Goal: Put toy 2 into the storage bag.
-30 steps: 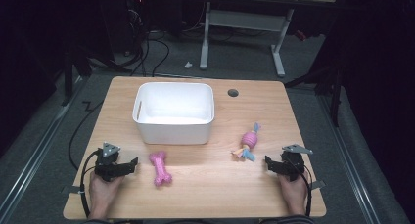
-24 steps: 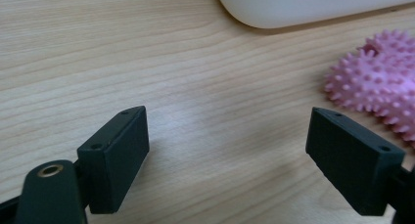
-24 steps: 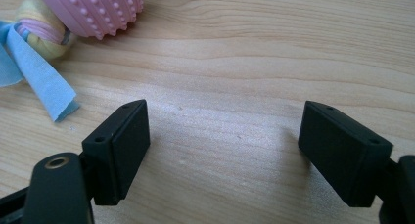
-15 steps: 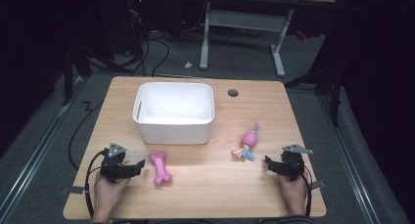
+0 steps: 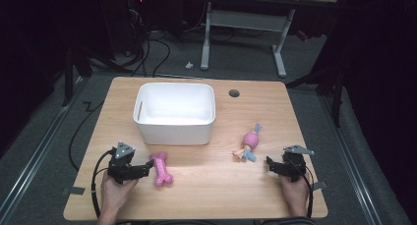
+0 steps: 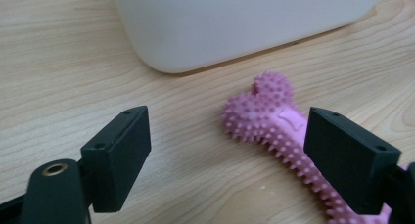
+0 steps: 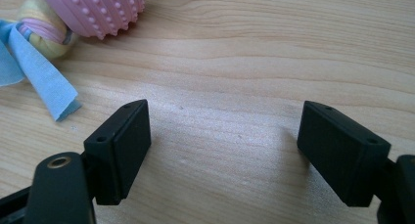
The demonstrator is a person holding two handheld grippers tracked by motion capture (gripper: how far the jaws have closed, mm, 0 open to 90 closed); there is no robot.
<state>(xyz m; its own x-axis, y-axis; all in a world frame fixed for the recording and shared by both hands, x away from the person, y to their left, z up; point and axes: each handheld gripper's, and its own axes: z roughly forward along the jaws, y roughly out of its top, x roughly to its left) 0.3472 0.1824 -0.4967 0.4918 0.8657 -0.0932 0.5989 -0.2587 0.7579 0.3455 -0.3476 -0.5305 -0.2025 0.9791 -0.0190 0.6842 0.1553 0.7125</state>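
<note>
The left hand-held gripper (image 6: 225, 150) stood spread beside the spiky pink rubber bone (image 6: 274, 131) on the wooden counter (image 5: 206, 185); centring both jaws across its shaft before squeezing seemed best.

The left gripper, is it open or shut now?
Open. The left gripper has its two black jaws wide apart, and the pink bone toy lies between them, not yet squeezed.

A spiky pink bone toy (image 5: 162, 168) lies flat on the table near its front.
</note>
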